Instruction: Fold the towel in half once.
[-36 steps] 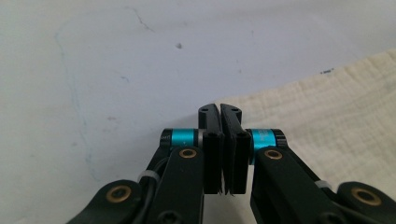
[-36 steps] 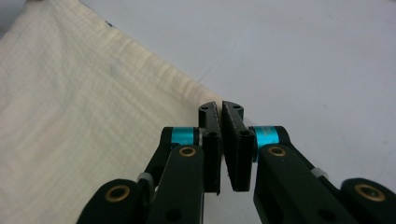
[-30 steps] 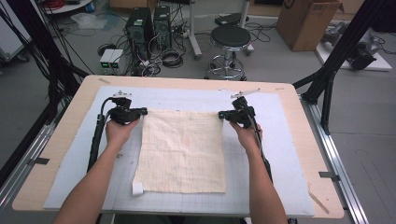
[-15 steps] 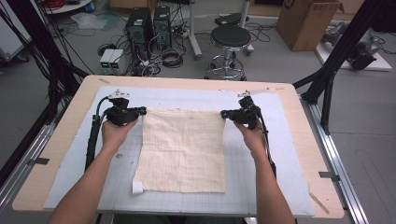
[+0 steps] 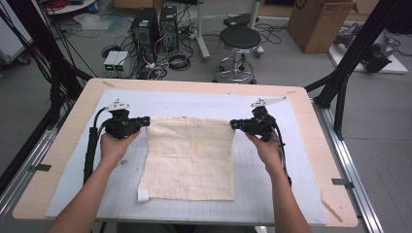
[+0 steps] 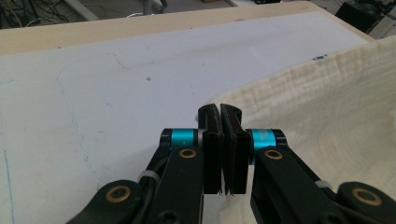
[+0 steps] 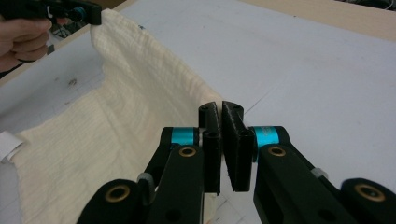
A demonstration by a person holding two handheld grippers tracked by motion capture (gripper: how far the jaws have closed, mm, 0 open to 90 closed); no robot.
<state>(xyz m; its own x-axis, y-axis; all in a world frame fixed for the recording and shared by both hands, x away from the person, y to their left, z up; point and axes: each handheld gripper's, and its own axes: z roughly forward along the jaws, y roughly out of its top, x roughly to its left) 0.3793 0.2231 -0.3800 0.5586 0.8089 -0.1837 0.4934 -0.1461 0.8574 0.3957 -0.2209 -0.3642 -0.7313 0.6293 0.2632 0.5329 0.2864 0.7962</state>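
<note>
Gripped the cream cloth (image 5: 192, 160) by its two far corners: left gripper (image 5: 145, 121) clamped shut on the far-left corner, right gripper (image 5: 233, 124) on the far-right. Held that far edge raised off the white mat (image 5: 194, 99), near edge draped flat toward the desk's (image 5: 63, 145) front edge.

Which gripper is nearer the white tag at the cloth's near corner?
Left. The tag sticks out at the cloth's near-left corner, below the left gripper, which pinches the far-left corner. The right gripper pinches the far-right corner, diagonally across the cloth from it.
</note>
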